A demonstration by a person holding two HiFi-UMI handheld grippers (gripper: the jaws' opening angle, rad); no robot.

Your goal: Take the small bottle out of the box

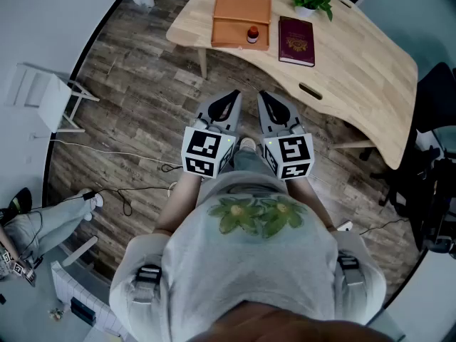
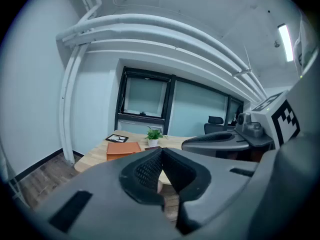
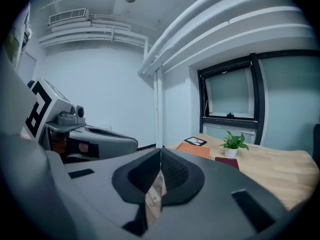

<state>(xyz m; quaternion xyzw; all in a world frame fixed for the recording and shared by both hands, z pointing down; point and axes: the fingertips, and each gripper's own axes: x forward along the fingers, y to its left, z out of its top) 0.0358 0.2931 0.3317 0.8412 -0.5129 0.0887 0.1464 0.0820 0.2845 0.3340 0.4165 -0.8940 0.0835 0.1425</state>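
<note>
Both claws, left claw [image 1: 229, 102] and right claw [image 1: 268, 104], hang clenched and empty, well apart from the tabletop [image 1: 356, 55]. I see the small bottle [image 1: 252, 34] upright in the box [image 1: 231, 20]. I'd approach, release one claw, and straddle its cap squarely.
</note>
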